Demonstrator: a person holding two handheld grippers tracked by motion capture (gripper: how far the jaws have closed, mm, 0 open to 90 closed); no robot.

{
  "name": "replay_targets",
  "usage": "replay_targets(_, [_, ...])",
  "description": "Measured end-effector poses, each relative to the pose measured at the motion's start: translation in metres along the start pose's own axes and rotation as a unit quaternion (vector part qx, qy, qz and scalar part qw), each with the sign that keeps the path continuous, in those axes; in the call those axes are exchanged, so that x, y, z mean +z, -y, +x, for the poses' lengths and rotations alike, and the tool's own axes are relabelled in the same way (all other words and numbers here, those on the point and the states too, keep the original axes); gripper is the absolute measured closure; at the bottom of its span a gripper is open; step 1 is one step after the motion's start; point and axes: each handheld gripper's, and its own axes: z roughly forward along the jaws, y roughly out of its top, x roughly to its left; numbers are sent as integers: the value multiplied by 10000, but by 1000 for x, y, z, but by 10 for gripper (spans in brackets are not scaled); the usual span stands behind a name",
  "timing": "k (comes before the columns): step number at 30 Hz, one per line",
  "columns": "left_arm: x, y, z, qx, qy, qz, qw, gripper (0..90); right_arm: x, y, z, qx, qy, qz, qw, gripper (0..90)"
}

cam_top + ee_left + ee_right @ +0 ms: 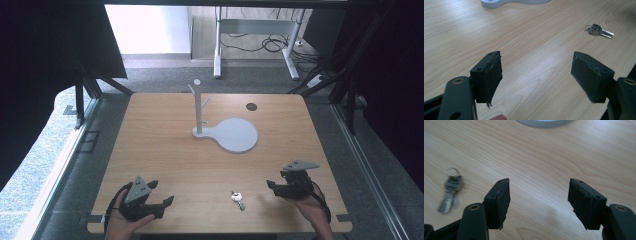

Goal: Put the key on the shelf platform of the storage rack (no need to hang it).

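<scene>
High view: left gripper [162,194] and right gripper [274,177] low at near edge, jaws spread, empty, flanking keys [238,198]; stand [200,107] beyond.

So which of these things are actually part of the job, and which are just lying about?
Part of the job:
- bunch of keys
- grey key stand with pegs
- left tongs, open
- right tongs, open

Lying about:
- dark round spot on the table
- cables on the floor

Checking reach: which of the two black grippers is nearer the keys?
The right gripper: the small silver key bunch lies between both on the wooden table, closer to it than to the left gripper.
</scene>
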Motion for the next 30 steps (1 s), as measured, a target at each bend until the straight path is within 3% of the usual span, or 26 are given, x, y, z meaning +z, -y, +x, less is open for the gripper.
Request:
replay_targets(4, [-2,-1,-2,12,8,7,10000,251,-5,-22,16,-369,-114,281,9989,383])
replay_targets(5, [-2,-1,-2,12,8,7,10000,250,-5,-22,16,-369,-114,281,9989,383])
replay_targets(6, [-1,-1,-3,36,28,17,10000,250,-5,-30,22,-511,-286,398,9975,406])
replay_targets(9, [0,0,-2,39,34,41,10000,250,-4,-35,27,-585,-401,506,9962,419])
replay_targets(16, [0,1,0,-7,36,26,10000,251,7,-52,52,-953,-731,969,9880,474])
replay_targets(21, [-2,0,-1,15,34,-4,10000,251,15,-56,63,-1041,-859,1190,9837,504])
replay_targets(22, [-3,-1,-2,16,20,-27,10000,251,20,-57,68,-1092,-900,1286,9816,521])
replay_targets(30, [-6,-2,-4,73,-4,-94,9999,252,34,-62,81,-1170,-958,1535,9765,563])
